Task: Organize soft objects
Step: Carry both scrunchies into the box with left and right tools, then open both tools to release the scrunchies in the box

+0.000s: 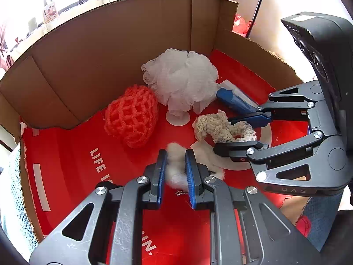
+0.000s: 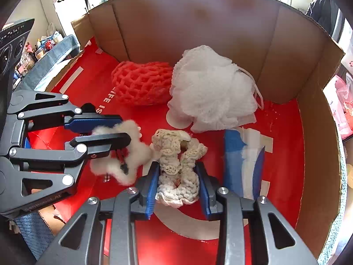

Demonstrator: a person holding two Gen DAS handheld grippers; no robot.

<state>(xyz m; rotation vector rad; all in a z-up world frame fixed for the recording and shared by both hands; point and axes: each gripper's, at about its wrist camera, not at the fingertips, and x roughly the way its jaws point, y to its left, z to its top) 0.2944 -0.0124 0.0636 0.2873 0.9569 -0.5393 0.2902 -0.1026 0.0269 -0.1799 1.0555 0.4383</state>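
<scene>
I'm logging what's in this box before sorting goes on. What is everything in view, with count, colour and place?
cardboard box: 1, brown walls, red printed floor, holds everything below
knitted net pouch: 1, orange-red, back of the box by the wall, left of the bath pouf
bath pouf: 1, white mesh, back of the box, to the right
crocheted scrunchie: 1, cream and off-white, near middle of the floor, between the right gripper's fingers
fluffy plush toy: 1, white with small red and dark bits, left of the scrunchie, in the left gripper
tissue pack: 1, blue and white, right side of the floor
left gripper: 1, black with blue pads, shut on the plush toy
right gripper: 1, black with blue pads, around the scrunchie
</scene>
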